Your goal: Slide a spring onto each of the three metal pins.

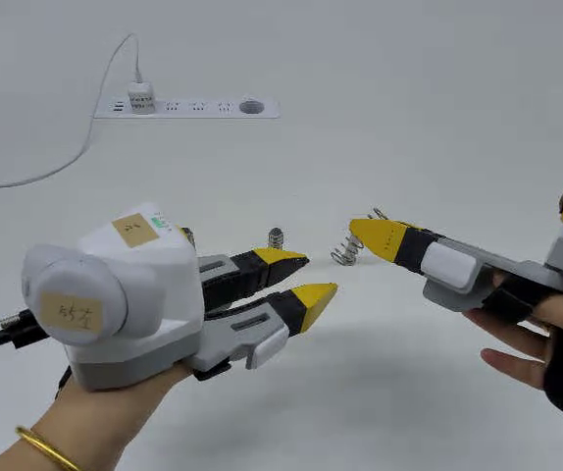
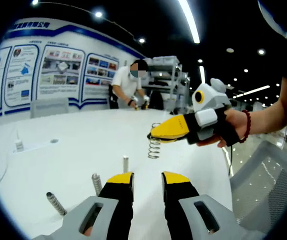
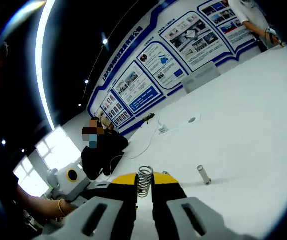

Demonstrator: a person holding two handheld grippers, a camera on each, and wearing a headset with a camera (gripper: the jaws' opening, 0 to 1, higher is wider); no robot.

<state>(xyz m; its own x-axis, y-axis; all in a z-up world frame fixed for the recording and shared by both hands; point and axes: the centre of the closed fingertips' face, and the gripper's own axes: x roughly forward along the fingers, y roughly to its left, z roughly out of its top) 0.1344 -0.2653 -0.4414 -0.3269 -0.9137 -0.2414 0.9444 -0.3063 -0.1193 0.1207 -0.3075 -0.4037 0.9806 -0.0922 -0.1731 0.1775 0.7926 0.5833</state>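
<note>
right gripper brings a spring toward the one bare pin

right gripper (image 1: 365, 234) is clamped on the top coils of a spring (image 1: 346, 251), which hangs at a slant below the yellow tips, near the pins and apparently clear of the bench (image 1: 409, 118). left gripper (image 1: 301, 277) hovers with its jaws parted and nothing between them, pointed at the same spot. in the left gripper view i count a bare pin (image 2: 125, 163) upright and farthest out, with a sprung pin (image 2: 97, 183) and a second sprung pin (image 2: 56, 202) nearer, so i judge one spring is left to seat.

my worry is that the spring, pinched at one end only, may meet the pin top off-centre, snag a coil and buckle, or tip the pin. a weak pinch could let it drop and roll. the two grippers' tips are near each other, and a clash would knock the spring loose.

room is generous, with bare bench around the pins and the power strip (image 1: 188, 107) and its cable (image 1: 85, 147) well apart at the back. the bench edge in the left gripper view lies beyond the right gripper, well apart from the pins.
</note>
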